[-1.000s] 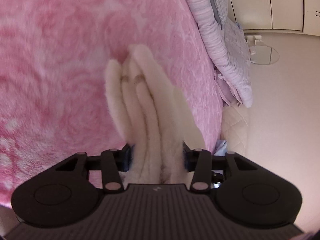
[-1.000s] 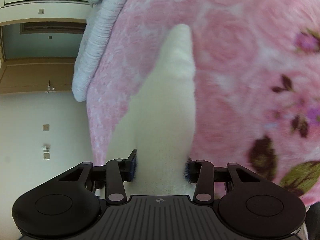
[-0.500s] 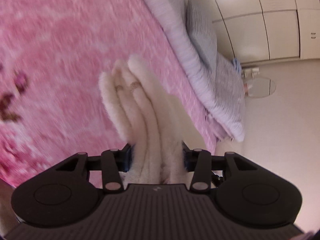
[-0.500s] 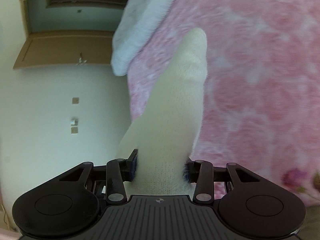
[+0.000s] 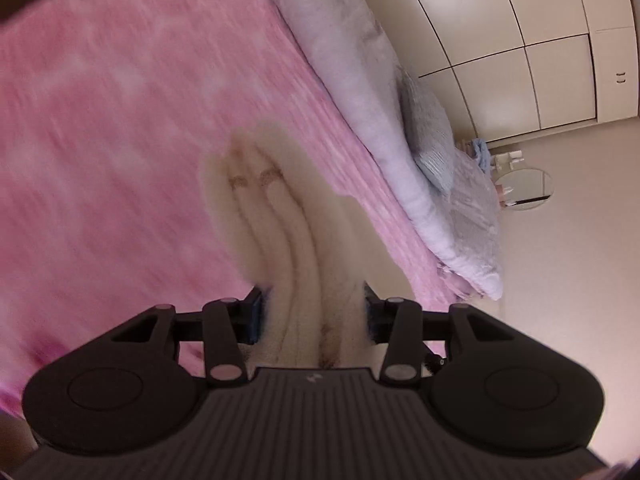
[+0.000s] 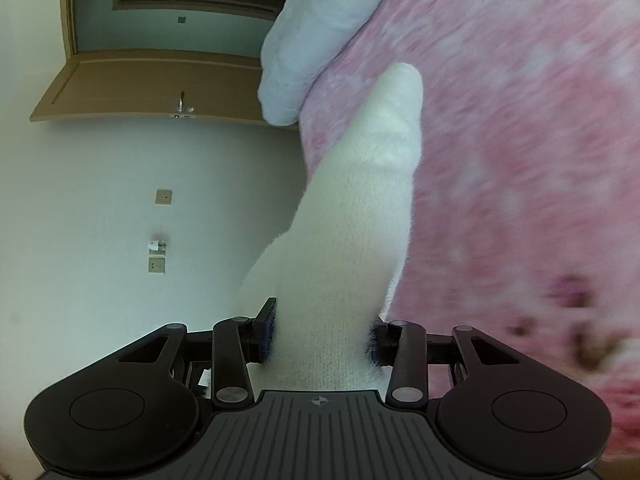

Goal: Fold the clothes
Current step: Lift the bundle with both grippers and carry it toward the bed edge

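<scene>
Pink plush blanket (image 5: 132, 128) covers the bed, blurred, pale mottling; in the right wrist view the same blanket (image 6: 520, 140) shows dark floral print near the lower right, too blurred to read; rolled lilac-white duvet (image 5: 360, 92) runs along the blanket's far edge; its end (image 6: 292, 60) shows beside the blanket; grey-blue striped pillow (image 5: 430, 136) lies against the duvet; cream wardrobe doors (image 5: 520, 40) with dark seams behind; small round table (image 5: 524, 190) near the wardrobe, small items on it, unclear; brown door (image 6: 160, 84) with a handle, open; wall socket plates (image 6: 158, 256) on the pale wall.
</scene>
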